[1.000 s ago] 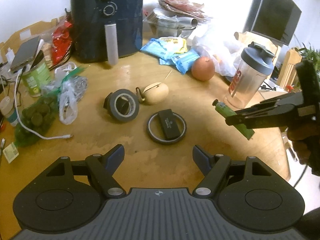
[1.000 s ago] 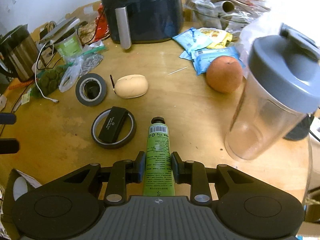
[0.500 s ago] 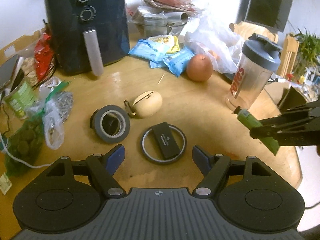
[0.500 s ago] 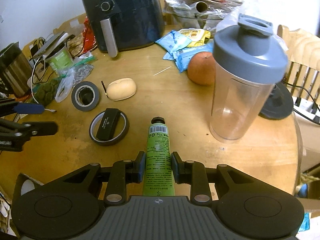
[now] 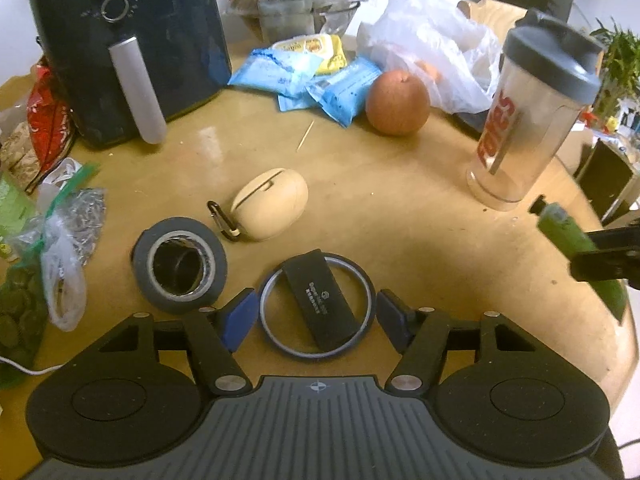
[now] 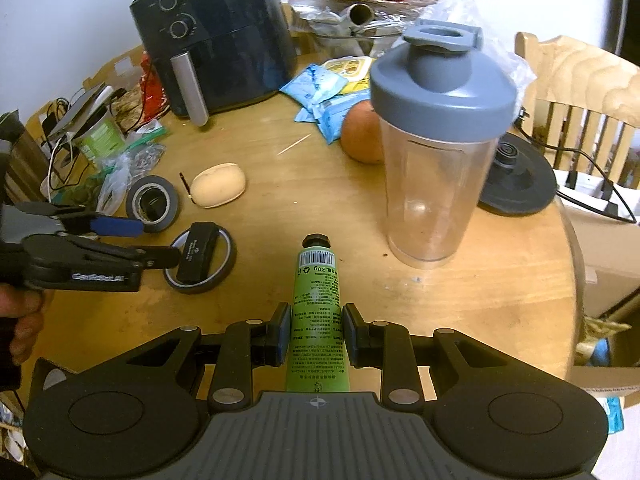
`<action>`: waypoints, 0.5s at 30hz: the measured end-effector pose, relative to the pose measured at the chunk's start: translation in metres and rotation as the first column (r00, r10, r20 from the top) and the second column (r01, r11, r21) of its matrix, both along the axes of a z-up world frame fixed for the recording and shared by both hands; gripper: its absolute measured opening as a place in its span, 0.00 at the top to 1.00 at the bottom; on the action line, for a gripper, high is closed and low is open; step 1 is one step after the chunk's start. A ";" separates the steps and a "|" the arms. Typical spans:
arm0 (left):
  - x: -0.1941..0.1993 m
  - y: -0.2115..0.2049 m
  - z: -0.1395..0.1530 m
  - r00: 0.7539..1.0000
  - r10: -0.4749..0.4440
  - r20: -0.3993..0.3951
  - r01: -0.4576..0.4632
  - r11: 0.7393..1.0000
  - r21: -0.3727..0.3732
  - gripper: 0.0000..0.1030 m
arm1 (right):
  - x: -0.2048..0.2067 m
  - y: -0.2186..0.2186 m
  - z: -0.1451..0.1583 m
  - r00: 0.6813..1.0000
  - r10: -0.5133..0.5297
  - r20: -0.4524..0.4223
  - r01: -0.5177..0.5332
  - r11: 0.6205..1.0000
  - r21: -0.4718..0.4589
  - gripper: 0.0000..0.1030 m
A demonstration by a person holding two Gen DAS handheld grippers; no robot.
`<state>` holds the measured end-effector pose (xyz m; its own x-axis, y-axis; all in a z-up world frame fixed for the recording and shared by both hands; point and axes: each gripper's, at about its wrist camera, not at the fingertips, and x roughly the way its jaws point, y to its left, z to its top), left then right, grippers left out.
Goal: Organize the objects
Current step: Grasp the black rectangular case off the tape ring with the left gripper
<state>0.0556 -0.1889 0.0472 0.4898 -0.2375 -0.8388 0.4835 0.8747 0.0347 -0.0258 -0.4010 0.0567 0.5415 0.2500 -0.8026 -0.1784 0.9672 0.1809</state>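
Grey tape lies far left; your left gripper has just been closing, jaws still apart around the ring and black bar. Squeeze next, I judge. Rightward, your right gripper clamps the green tube above the table.

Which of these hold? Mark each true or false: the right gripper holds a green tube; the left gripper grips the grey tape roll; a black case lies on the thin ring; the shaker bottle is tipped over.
1. The right gripper holds the green tube: true.
2. The left gripper grips the grey tape roll: false; its open jaws flank the thin ring, having just been closing.
3. A black case lies on the ring: true.
4. The shaker bottle is tipped over: false; it stands upright.
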 end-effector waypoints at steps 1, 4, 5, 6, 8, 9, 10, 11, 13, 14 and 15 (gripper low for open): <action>0.002 -0.002 -0.002 1.000 -0.002 -0.004 0.002 1.000 0.003 0.39 | 0.000 -0.001 0.000 1.000 -0.005 -0.001 0.005 1.000 0.001 0.71; 0.007 -0.008 -0.010 1.000 -0.005 -0.012 0.005 1.000 0.021 0.45 | -0.002 -0.005 0.000 1.000 -0.019 -0.003 0.019 1.000 0.002 0.71; 0.009 -0.010 -0.013 1.000 -0.004 -0.014 0.004 1.000 0.028 0.47 | -0.003 -0.007 0.000 1.000 -0.023 -0.003 0.023 1.000 0.002 0.71; 0.011 -0.011 -0.015 1.000 -0.001 -0.017 0.002 0.999 0.036 0.50 | -0.004 -0.008 0.000 1.000 -0.029 -0.004 0.029 1.000 0.003 0.71; 0.015 -0.013 -0.020 1.000 0.008 -0.027 -0.007 0.999 0.044 0.50 | -0.005 -0.011 0.001 0.999 -0.039 -0.004 0.039 0.999 0.004 0.71; 0.016 -0.015 -0.022 0.999 0.012 -0.030 -0.011 0.999 0.046 0.50 | -0.006 -0.012 0.001 0.999 -0.043 -0.004 0.043 0.999 0.004 0.71; 0.018 -0.016 -0.024 0.999 0.013 -0.032 -0.012 0.999 0.050 0.50 | -0.006 -0.013 0.001 0.999 -0.046 -0.004 0.046 0.999 0.005 0.71; 0.020 -0.017 -0.026 0.999 0.016 -0.033 -0.014 0.998 0.057 0.50 | -0.007 -0.014 0.001 0.999 -0.049 -0.003 0.049 0.999 0.004 0.71; 0.022 -0.019 -0.031 0.999 0.021 -0.045 -0.018 0.998 0.064 0.53 | -0.008 -0.016 0.002 0.999 -0.054 -0.002 0.054 0.999 0.005 0.71; 0.024 -0.020 -0.032 0.998 0.021 -0.056 -0.017 0.998 0.062 0.56 | -0.008 -0.017 0.002 0.998 -0.056 -0.001 0.056 0.998 0.005 0.71; 0.025 -0.021 -0.034 0.998 0.022 -0.065 -0.018 0.998 0.062 0.61 | -0.009 -0.018 0.003 0.998 -0.057 -0.001 0.057 0.998 0.003 0.71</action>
<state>0.0808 -0.2098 0.0129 0.4376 -0.1752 -0.8819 0.4692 0.8812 0.0578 -0.0346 -0.4191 0.0594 0.5545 0.2215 -0.8022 -0.1227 0.9752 0.1844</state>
